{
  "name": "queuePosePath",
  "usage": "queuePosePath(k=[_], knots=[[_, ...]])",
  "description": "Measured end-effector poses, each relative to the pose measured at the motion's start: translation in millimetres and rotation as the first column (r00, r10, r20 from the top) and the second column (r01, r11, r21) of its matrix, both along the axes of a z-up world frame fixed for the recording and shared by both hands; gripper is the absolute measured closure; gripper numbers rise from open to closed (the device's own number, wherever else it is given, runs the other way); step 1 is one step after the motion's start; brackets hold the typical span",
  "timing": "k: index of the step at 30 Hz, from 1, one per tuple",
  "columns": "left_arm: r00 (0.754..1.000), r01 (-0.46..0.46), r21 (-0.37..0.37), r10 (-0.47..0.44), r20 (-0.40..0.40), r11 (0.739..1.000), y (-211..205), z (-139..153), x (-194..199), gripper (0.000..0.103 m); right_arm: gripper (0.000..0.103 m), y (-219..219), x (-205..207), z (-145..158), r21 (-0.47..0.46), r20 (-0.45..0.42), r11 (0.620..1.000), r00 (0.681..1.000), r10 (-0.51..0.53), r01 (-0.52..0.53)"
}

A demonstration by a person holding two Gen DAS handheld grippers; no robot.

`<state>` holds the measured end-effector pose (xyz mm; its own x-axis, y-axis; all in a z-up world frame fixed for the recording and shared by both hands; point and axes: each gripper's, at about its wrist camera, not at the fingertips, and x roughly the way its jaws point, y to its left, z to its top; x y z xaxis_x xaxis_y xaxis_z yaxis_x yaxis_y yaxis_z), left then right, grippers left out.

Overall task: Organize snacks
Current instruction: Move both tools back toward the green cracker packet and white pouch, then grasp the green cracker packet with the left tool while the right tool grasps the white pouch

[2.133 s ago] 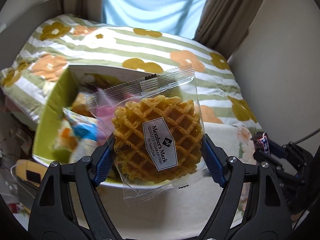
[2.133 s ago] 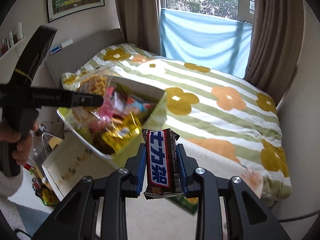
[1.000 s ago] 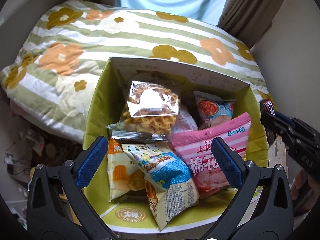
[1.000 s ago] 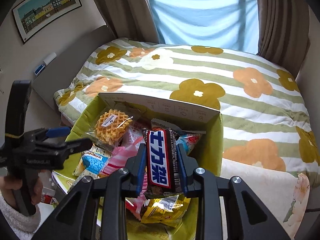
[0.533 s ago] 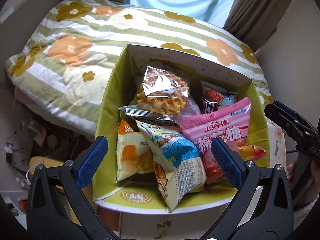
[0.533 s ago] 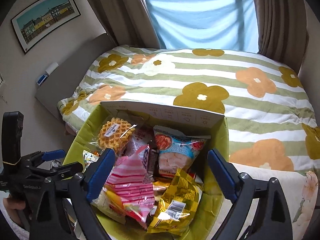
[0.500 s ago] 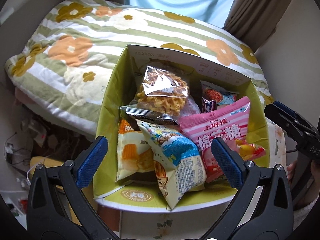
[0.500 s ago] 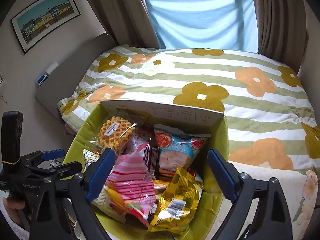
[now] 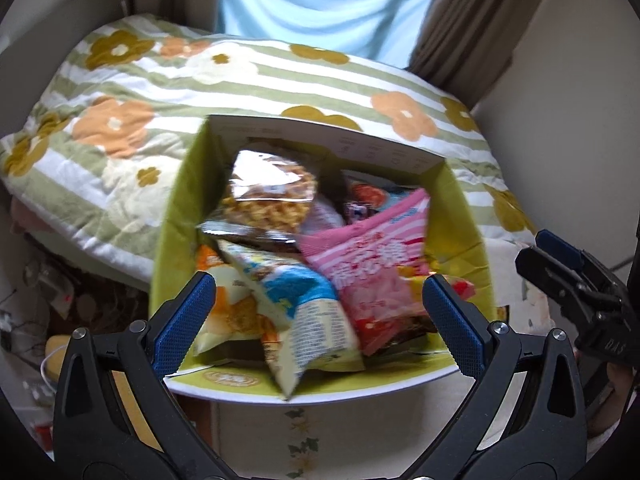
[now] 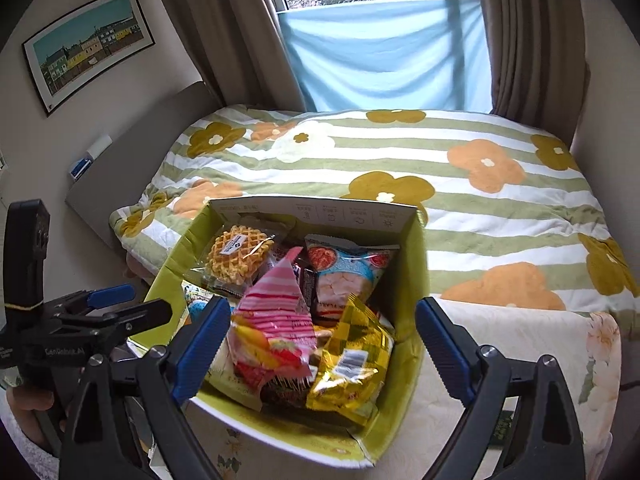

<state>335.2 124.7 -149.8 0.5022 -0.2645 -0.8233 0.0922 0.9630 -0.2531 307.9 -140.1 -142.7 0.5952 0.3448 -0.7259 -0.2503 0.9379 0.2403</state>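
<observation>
Left wrist view
Left claw [image 9: 318, 320]: jaws wide apart, nothing between the pads; it hangs above the near edge of the box [image 9: 466, 216]
Box: open-topped, green inside, set against the bed [image 9: 120, 120]; packets fill it to the rim
Contents: waffle [image 9: 268, 200] at the back left, pink bag [image 9: 372, 268] to the right, blue-and-white bag [image 9: 304, 312] leaning over the near wall
Right claw [image 9: 556, 264]: seen edge-on at the right, beside the box; nothing in it
Focus: frame smeared, print on packets unreadable

Right wrist view
Right claw [image 10: 320, 344]: jaws spread wide, empty, over the near half of the box [image 10: 412, 280]
Contents: waffle [image 10: 240, 252] back left, pink bag [image 10: 276, 312] centre, gold bag [image 10: 352, 364] near right, peach-picture bag [image 10: 348, 276] behind it; a dark bar [image 10: 306, 280] wedged upright between pink and peach bags
Left claw [image 10: 116, 304]: at left, outside the box wall, empty

Step judged: both drops done, claws free to leave
Method: lift each claw straight clear of the rim before swinging away, so the pads do not snag the bags that stand above the wall
Risk: blue-and-white bag overhangs the near edge; a brush could tip it out
</observation>
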Motion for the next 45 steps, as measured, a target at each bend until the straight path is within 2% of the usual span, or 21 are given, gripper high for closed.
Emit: queuePosePath(k=[7,9,12,16,19,21,28,33,39,44,45], knots=[[0.987,0.158,-0.018,-0.157,0.013,0.987,-70,3,-4,0.001,0.011,-44,-37,5,-0.039,0.025,0.992,0.992,-0.12,0.121],[0.981,0.194,-0.013,-0.194,0.018,0.981,-92,4,-7,0.001,0.001,-66,-50,6,-0.05,0.04,0.986,0.987,-0.157,0.159],[0.969,0.246,0.01,-0.246,0.022,0.969,-129,6,-14,0.001,0.001,-94,-65,6,-0.056,0.05,0.978,0.979,-0.196,0.199],[0.948,0.317,0.024,-0.317,0.012,0.948,-180,6,-25,0.001,0.001,-135,-84,1,-0.053,0.039,0.965,0.967,-0.253,0.255],[0.926,0.376,0.054,-0.377,-0.001,0.925,-218,1,-31,0.001,0.001,-167,-96,-8,-0.073,-0.005,0.956,0.959,-0.284,0.283],[0.904,0.426,0.082,-0.426,-0.019,0.901,-245,-6,-35,0.001,0.001,-186,-104,-15,-0.081,-0.042,0.951,0.952,-0.304,0.3],[0.823,0.568,0.164,-0.556,-0.117,0.806,-327,-45,-38,0.001,0.001,-236,-136,-41,-0.125,-0.071,0.926,0.928,-0.366,0.356],[0.771,0.637,0.236,-0.614,-0.171,0.734,-368,-75,-38,0.001,0.001,-261,-146,-64,-0.12,-0.12,0.931,0.926,-0.358,0.345],[0.692,0.722,0.274,-0.66,-0.292,0.636,-398,-121,-35,0.004,0.001,-278,-152,-97,-0.08,-0.17,0.93,0.914,-0.368,0.36],[0.59,0.807,0.31,-0.706,-0.392,0.502,-417,-151,-32,0.006,0.001,-282,-151,-121,-0.079,-0.22,0.919,0.893,-0.394,0.386],[0.566,0.824,0.311,-0.714,-0.412,0.474,-421,-157,-31,0.009,0.001,-282,-151,-124,-0.081,-0.229,0.916,0.887,-0.4,0.392]])
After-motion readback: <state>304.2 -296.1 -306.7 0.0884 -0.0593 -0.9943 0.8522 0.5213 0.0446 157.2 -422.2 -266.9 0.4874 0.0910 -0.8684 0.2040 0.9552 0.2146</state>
